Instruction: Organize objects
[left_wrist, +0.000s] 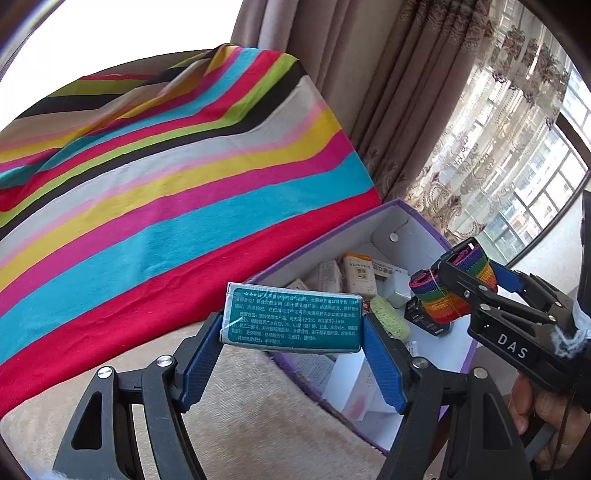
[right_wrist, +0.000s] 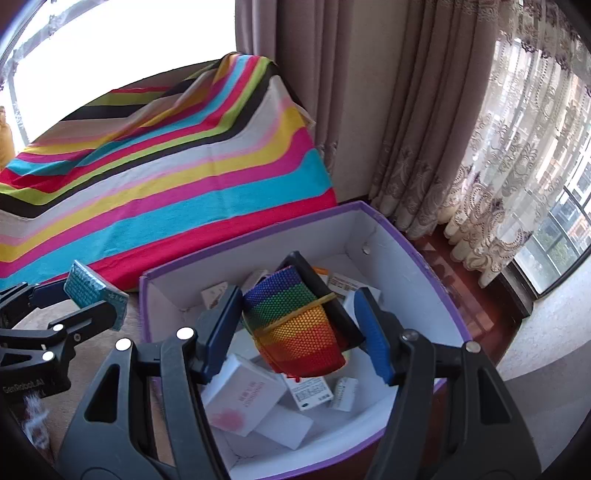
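My left gripper (left_wrist: 291, 325) is shut on a teal printed box (left_wrist: 291, 319), held level just above the near left rim of a purple-edged white storage box (left_wrist: 325, 240). The teal box also shows in the right wrist view (right_wrist: 86, 286). My right gripper (right_wrist: 295, 325) is shut on a rolled rainbow webbing strap with a black buckle (right_wrist: 295, 325), held over the inside of the storage box (right_wrist: 424, 258). The strap also shows in the left wrist view (left_wrist: 454, 288). Several small white and tan cartons (right_wrist: 240, 398) lie inside the box.
A bright striped cloth (left_wrist: 166, 184) covers a raised surface behind the box. Beige carpet (left_wrist: 258, 424) lies under the grippers. Curtains (right_wrist: 388, 110) and a window stand at the back right, with dark wood floor (right_wrist: 480, 306) beside the box.
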